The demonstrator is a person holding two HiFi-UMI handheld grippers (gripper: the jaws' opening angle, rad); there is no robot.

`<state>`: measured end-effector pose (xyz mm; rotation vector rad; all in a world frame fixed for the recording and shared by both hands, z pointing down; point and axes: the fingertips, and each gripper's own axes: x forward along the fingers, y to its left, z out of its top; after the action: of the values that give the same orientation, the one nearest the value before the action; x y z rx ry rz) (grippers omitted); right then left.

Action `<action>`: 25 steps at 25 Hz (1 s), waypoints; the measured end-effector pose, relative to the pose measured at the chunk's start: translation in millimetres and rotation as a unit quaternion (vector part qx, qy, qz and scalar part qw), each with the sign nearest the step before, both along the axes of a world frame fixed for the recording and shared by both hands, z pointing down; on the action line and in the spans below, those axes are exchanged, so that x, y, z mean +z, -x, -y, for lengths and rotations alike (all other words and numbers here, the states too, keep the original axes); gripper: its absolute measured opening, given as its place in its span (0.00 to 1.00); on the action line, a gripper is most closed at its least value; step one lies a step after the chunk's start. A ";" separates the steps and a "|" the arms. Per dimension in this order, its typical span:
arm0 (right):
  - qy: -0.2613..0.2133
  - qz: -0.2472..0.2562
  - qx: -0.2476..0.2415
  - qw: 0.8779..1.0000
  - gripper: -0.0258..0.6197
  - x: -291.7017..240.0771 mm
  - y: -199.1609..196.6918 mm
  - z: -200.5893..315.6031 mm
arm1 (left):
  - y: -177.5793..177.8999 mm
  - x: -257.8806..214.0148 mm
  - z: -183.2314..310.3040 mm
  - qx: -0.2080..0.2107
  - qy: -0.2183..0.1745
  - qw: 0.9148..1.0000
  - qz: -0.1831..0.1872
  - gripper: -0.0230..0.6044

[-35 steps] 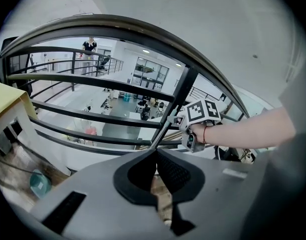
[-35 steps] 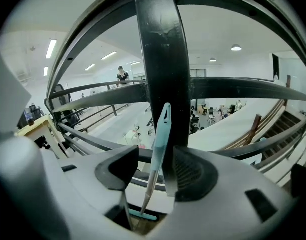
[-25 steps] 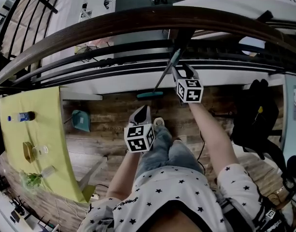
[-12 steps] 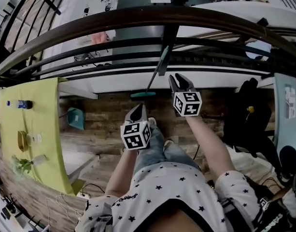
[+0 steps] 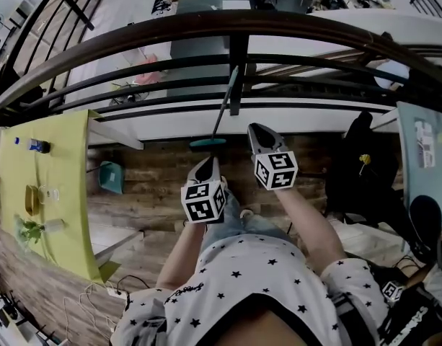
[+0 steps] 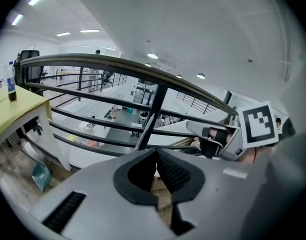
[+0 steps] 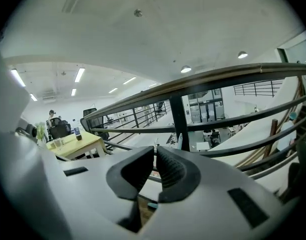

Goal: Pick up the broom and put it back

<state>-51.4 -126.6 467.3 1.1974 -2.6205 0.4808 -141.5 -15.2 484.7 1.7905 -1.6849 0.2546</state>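
Broom (image 5: pixel 219 115) leans on the railing (image 5: pixel 239 49) (so it stands). Right tongs (image 5: pixel 258 132) just closed, empty; left tongs (image 5: pixel 208 166) pressed together, empty.

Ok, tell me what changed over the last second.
The right gripper drew back from the broom; its tongs have just been closing, with nothing between them. The broom stayed leaning on the railing, and the left gripper stayed shut and empty.
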 end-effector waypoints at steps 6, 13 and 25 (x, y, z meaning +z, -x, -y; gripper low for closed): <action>-0.011 0.009 -0.013 1.000 0.04 -22.9 -20.8 -45.2 | -25.1 -14.6 -28.8 0.002 -0.014 1.000 0.004 0.06; -0.017 0.014 -0.035 0.999 0.03 -35.6 -38.8 -98.0 | -48.2 -22.4 -68.9 0.002 -0.037 0.999 0.006 0.06; 0.006 0.019 -0.053 0.998 0.03 -44.9 -67.3 -151.4 | -70.4 -36.0 -108.1 0.010 -0.035 0.999 0.017 0.06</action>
<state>15.9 24.9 422.3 1.0500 -2.6921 0.5043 -71.1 92.9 448.7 1.8642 -1.7213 0.2389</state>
